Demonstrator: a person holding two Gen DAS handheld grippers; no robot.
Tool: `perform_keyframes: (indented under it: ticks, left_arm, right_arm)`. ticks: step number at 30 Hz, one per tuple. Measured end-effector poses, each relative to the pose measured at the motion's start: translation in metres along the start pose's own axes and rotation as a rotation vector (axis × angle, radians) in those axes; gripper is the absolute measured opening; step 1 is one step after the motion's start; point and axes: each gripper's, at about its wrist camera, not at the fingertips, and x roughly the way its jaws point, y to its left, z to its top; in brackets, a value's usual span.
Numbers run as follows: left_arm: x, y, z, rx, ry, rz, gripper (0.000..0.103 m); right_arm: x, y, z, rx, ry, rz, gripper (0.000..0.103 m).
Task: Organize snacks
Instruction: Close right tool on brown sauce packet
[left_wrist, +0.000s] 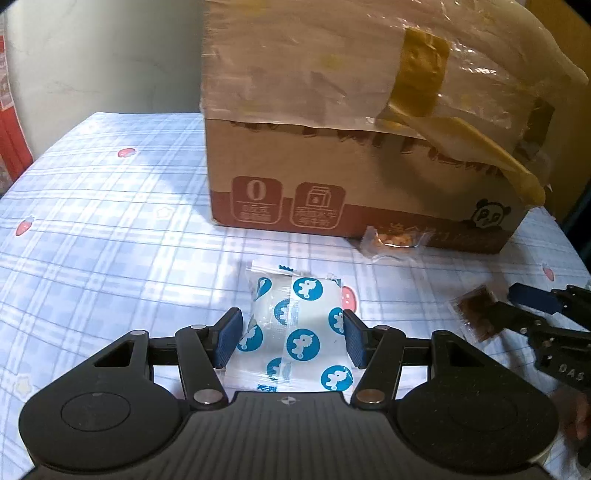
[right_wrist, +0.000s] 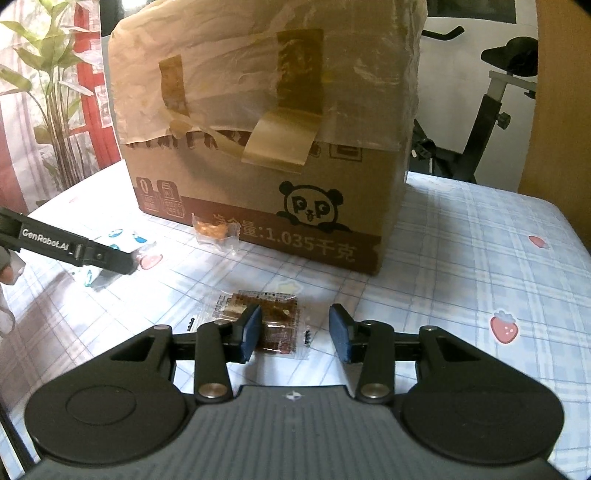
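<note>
Jaws of left gripper (left_wrist: 293, 338) bracket the white packet (left_wrist: 295, 328), apparently gripping; right gripper (right_wrist: 293, 332) spread over brown packet (right_wrist: 275, 319), positioned for pickup.

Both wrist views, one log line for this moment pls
left gripper: fingers around blue-dot white packet, grip unclear | right gripper: open over brown snack packet | clear orange packet against cardboard box

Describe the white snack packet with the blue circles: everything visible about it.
The white snack packet is a puffy, glossy plastic pillow pack printed with blue circles bearing a white animal figure, with a crimped top edge and a center seam. It lies flat on the plaid tablecloth, in front of the cardboard box. The left gripper straddles it, blue pads at both sides, apparently touching.
</note>
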Motion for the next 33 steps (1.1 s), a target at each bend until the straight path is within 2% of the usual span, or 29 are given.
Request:
perform_keyframes:
  ticks: [4, 10, 14, 15, 17, 24, 30, 33]
  left_arm:
    - [0.001, 0.003, 0.002, -0.030, -0.006, -0.006, 0.061]
    - [-0.019, 0.006, 0.013, -0.035, -0.071, -0.037, 0.061]
    - [-0.028, 0.008, 0.018, -0.020, -0.110, -0.049, 0.061]
    - [-0.037, 0.004, 0.019, -0.018, -0.115, -0.050, 0.061]
    - [-0.030, -0.004, 0.019, -0.017, -0.119, -0.053, 0.061]
    - [-0.030, 0.001, 0.016, -0.015, -0.126, -0.069, 0.061]
    - [-0.032, 0.005, 0.012, -0.028, -0.138, -0.079, 0.061]
    - [-0.032, 0.009, 0.012, -0.042, -0.140, -0.085, 0.061]
  right_arm:
    - [-0.010, -0.008, -0.003, 0.039, -0.047, 0.047, 0.044]
    - [-0.010, 0.000, -0.002, -0.002, -0.011, 0.071, 0.045]
    - [-0.004, 0.010, -0.001, -0.057, 0.014, 0.053, 0.047]
    - [-0.003, 0.010, -0.001, -0.056, 0.017, 0.049, 0.048]
    - [-0.002, 0.009, -0.001, -0.048, 0.021, 0.046, 0.049]
    - [0.006, 0.014, 0.003, -0.053, 0.036, 0.016, 0.054]
    - [0.017, 0.014, 0.017, 0.014, 0.083, -0.025, 0.059]
    - [0.021, 0.016, 0.026, -0.013, 0.117, -0.001, 0.059]
